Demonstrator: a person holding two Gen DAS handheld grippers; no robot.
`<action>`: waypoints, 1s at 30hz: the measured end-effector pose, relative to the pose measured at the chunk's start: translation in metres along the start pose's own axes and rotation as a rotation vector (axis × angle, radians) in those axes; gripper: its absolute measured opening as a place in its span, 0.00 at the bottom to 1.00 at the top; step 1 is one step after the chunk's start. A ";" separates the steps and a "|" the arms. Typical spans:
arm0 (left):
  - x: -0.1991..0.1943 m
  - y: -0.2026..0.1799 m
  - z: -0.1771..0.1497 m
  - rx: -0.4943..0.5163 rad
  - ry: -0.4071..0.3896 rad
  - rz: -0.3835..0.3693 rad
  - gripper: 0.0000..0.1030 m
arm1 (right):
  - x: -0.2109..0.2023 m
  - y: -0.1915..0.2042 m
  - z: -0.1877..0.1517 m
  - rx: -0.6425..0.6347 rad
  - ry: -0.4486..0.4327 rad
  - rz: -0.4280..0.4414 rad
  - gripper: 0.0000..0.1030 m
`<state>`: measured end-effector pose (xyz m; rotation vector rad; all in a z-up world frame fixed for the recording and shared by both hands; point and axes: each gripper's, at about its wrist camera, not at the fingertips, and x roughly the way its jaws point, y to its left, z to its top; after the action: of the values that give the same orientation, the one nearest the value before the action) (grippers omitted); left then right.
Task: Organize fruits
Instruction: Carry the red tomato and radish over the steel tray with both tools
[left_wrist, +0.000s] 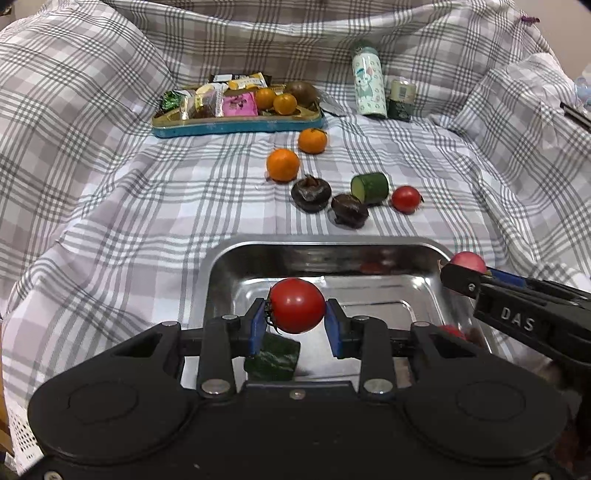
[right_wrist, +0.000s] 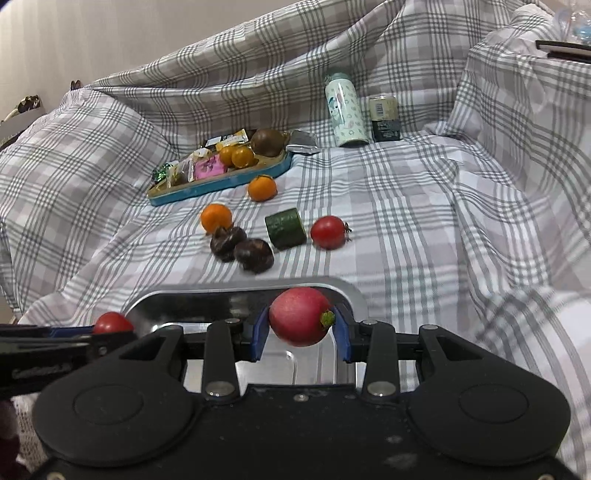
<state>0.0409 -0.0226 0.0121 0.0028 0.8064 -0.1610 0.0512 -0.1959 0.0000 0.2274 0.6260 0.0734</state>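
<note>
My left gripper (left_wrist: 295, 319) is shut on a red tomato (left_wrist: 296, 305) and holds it above the steel tray (left_wrist: 221, 266), which has a cucumber piece (left_wrist: 273, 358) in it. My right gripper (right_wrist: 301, 330) is shut on a pink-red radish (right_wrist: 299, 321) over the tray's right rim (right_wrist: 347, 291); it also shows in the left wrist view (left_wrist: 468, 260). On the checked cloth beyond lie two oranges (left_wrist: 282, 164) (left_wrist: 312, 140), two dark chestnut-like fruits (left_wrist: 311, 193) (left_wrist: 349, 209), a cucumber piece (left_wrist: 370, 187) and a tomato (left_wrist: 405, 199).
A blue tin tray (left_wrist: 236, 125) at the back holds snack packets, two small oranges and a brown fruit. A patterned bottle (left_wrist: 367, 85) and a small jar (left_wrist: 402, 99) stand at the back right. The cloth rises in folds on both sides.
</note>
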 end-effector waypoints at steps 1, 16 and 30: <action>0.001 -0.001 -0.001 0.005 0.006 -0.001 0.41 | -0.002 0.000 -0.001 0.006 0.004 0.000 0.38; 0.019 -0.008 0.000 0.020 0.047 -0.004 0.41 | 0.005 0.006 -0.003 -0.010 0.047 -0.006 0.38; 0.019 -0.004 0.000 -0.007 0.056 -0.012 0.42 | 0.011 0.008 -0.007 -0.016 0.077 0.009 0.39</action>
<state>0.0530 -0.0296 -0.0018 -0.0041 0.8631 -0.1704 0.0562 -0.1853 -0.0098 0.2128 0.7006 0.0963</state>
